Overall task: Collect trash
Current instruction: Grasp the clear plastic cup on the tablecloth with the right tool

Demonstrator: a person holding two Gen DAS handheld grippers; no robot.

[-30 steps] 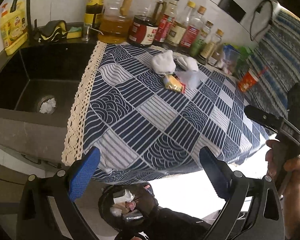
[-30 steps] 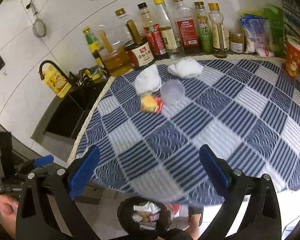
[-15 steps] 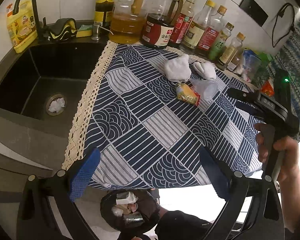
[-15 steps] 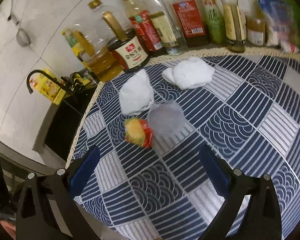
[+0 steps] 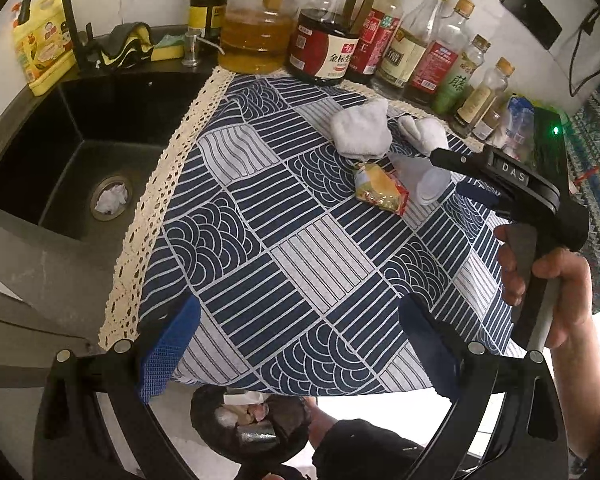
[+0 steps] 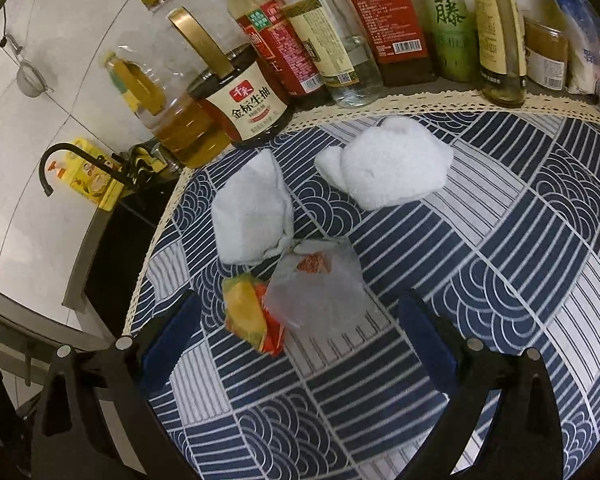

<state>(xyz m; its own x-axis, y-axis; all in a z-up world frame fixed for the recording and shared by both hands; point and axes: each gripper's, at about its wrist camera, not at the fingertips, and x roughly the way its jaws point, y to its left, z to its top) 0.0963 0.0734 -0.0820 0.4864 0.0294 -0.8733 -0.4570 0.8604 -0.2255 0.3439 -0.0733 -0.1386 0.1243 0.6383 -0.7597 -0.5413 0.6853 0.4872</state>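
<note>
Bin (image 5: pixel 248 424) sits nearest, on floor below counter edge, trash already inside. We hold left gripper (image 5: pixel 296 344) wide open, empty, back over cloth edge. Right gripper (image 6: pixel 296 336) gapes wide too, nothing held, framing clear plastic cup (image 6: pixel 316 292) and yellow-red wrapper (image 6: pixel 248 316). We pick one, drop low, close square. Beyond: two white tissue wads (image 6: pixel 384 164).

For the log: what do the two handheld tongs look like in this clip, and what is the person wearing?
Both tongs are black plastic frames with round silver screws and two blue textured pads. The left tongs show only that. The right tongs, seen from the side, have a black body lettered "DAS", a small green light, and a pistol-style grip in the right hand. A dark sleeve shows below.
</note>
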